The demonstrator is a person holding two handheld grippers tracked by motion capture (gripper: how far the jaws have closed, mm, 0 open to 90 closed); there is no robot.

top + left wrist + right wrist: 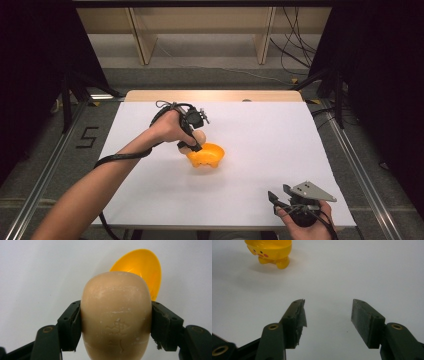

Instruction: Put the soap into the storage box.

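I am reaching my left forearm (90, 185) diagonally across the table from the bottom left, my left hand (167, 129) wrapped around the left gripper (194, 142), which is pointing down and to the right. Its jaws are clamping both sides of a tan egg-shaped object (116, 315). I am holding the right gripper (279, 196) low at the near right, in my right hand (305, 225), its jaws spread wide and gripping nothing.
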